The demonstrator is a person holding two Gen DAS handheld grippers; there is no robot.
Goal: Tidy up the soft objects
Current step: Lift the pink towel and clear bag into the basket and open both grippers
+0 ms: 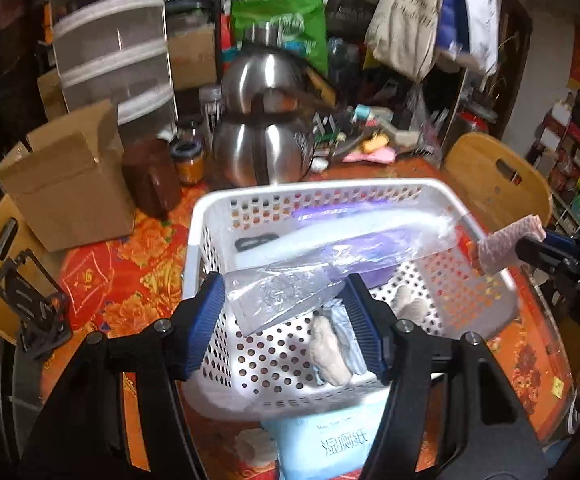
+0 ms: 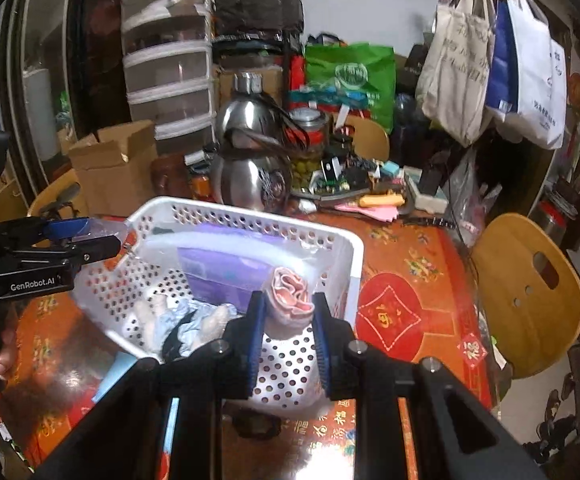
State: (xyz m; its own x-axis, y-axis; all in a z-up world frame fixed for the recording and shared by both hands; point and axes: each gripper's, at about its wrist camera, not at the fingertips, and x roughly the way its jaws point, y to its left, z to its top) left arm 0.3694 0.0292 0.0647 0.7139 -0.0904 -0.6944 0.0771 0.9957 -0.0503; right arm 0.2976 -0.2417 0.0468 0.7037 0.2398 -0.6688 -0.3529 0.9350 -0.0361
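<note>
While we hold both grippers above the white perforated basket (image 1: 225, 208), our right gripper (image 2: 287, 320) has its blue pads clamped on a rolled pink cloth (image 2: 290, 294), which stands up between the fingers with its folded end facing us. In the left wrist view the same roll (image 1: 506, 246) sticks out from the dark tips of the right gripper (image 1: 530, 250), just past the basket's right rim.

Our left gripper (image 1: 285, 320) has its fingers about half apart, and a clear plastic bag (image 1: 290, 288) lies between them. Its crumpled corner sits against both blue pads (image 1: 205, 320), so they appear to grip it. The rest of the bag stretches forward from the fingers across the basket, with a purple pack (image 1: 374, 256) inside it. In the right wrist view the left gripper (image 2: 101, 238) pinches a bit of that clear film at the basket's left rim, and part of a hand (image 2: 3, 354) shows below it.

Beyond and below the left fingers, on the basket floor, lie a pale blue garment (image 1: 342, 320) and two cream fuzzy pieces (image 1: 330, 348); whether they are socks we cannot tell. Under the near rim, closer to us than the fingers, a pale blue wet-wipe pack (image 1: 330, 440) lies on the red and orange patterned tablecloth (image 1: 129, 280). Well ahead of the fingers stand two steel kettles (image 1: 261, 152) and a cardboard box (image 1: 69, 184).
</note>
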